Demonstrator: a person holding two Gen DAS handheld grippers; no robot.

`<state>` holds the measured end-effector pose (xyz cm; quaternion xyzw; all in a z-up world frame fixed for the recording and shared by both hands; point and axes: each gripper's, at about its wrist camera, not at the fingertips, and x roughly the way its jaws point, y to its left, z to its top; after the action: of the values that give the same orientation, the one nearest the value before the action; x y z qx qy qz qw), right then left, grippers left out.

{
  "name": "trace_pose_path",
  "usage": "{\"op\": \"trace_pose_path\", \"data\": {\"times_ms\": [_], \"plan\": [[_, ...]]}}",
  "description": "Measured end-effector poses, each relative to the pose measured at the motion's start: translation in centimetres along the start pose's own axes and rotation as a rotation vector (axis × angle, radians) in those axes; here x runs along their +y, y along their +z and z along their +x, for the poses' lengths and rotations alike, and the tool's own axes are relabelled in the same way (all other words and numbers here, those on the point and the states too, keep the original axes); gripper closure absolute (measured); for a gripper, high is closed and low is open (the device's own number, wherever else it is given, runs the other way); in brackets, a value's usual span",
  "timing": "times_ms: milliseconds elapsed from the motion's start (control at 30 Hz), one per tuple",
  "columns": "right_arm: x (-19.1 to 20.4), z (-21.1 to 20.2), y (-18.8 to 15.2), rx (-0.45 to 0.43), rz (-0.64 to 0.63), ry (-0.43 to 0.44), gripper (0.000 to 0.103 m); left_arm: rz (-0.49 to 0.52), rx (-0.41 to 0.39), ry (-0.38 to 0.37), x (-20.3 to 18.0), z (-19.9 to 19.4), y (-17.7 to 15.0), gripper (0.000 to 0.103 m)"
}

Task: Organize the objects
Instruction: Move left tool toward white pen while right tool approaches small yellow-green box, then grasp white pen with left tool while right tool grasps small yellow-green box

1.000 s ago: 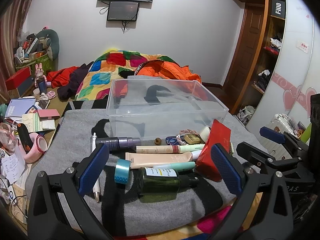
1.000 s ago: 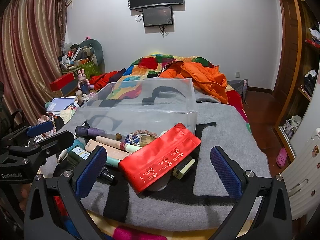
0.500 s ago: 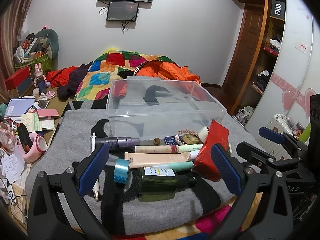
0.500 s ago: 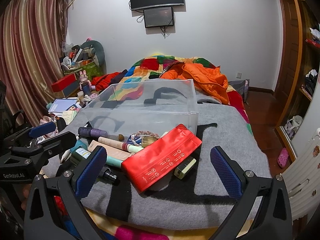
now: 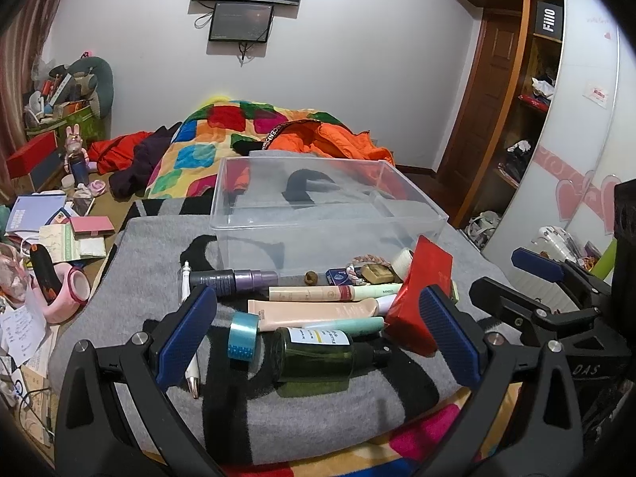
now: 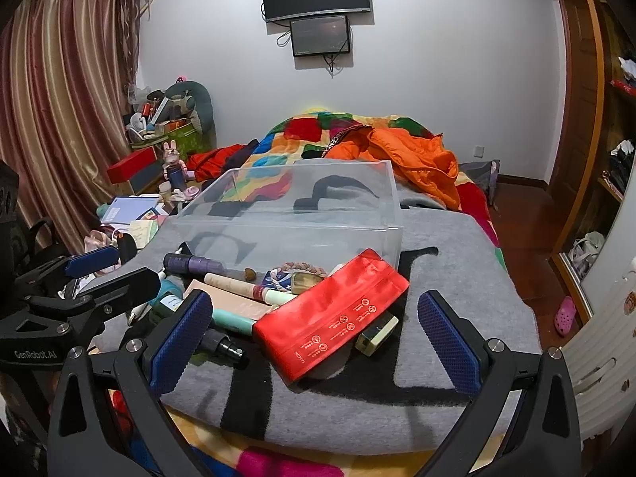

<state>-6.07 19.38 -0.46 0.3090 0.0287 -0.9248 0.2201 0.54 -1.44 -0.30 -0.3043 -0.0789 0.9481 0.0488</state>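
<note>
A clear plastic bin [image 5: 326,214] stands empty on a grey blanket [image 5: 151,246]; it also shows in the right wrist view [image 6: 302,214]. In front of it lies a pile: a red pouch [image 6: 332,320], a green bottle [image 5: 318,351], a blue tape roll [image 5: 242,336], a beige tube [image 5: 314,310], a purple tube [image 5: 234,278], a white pen [image 5: 190,342] and a small cream box [image 6: 375,334]. My left gripper [image 5: 316,332] is open just short of the green bottle. My right gripper [image 6: 314,332] is open just short of the red pouch. Both are empty.
A bed with a patchwork quilt [image 5: 222,139] and an orange jacket [image 6: 413,155] lies behind the bin. Cluttered papers, a pink tape dispenser [image 5: 67,294] and boxes sit at the left. A wardrobe [image 5: 528,119] and a door stand at the right.
Both grippers have drifted slightly back and up; the scene sits a little lower in view. Nothing was grasped or moved.
</note>
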Motion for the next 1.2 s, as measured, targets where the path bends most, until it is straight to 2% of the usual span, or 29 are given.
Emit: {"op": "trace_pose_path", "data": {"times_ms": [233,333,500,633,867,933,1033,1200], "plan": [[-1.1,1.2,-0.5,0.030,0.026,-0.015,0.000,-0.052,-0.020,0.008,2.5,-0.3,-0.2,0.001],[-2.1,1.2,-0.6,0.021,0.039,-0.044,0.000,-0.078,-0.007,0.046,4.0,-0.2,-0.3,0.019],[-4.2,1.6,-0.9,0.023,0.062,-0.097,0.001,-0.145,0.021,0.103,7.0,0.6,-0.7,0.026],[-5.4,2.2,-1.6,0.046,0.064,-0.132,0.001,-0.179,0.060,0.142,8.8,1.9,-1.3,0.037],[-5.7,4.2,-3.0,0.104,0.023,-0.153,0.011,-0.201,0.149,0.192,11.0,5.1,-2.6,0.053],[-5.7,4.9,-3.3,0.122,0.015,-0.156,0.016,-0.204,0.173,0.192,11.4,5.9,-2.8,0.054],[-5.8,5.8,-3.6,0.145,0.022,-0.147,0.017,-0.181,0.190,0.209,11.2,6.7,-2.9,0.054],[-5.9,6.3,-3.4,0.133,0.022,-0.137,0.025,-0.138,0.202,0.226,10.6,7.8,-2.6,0.055]]}}
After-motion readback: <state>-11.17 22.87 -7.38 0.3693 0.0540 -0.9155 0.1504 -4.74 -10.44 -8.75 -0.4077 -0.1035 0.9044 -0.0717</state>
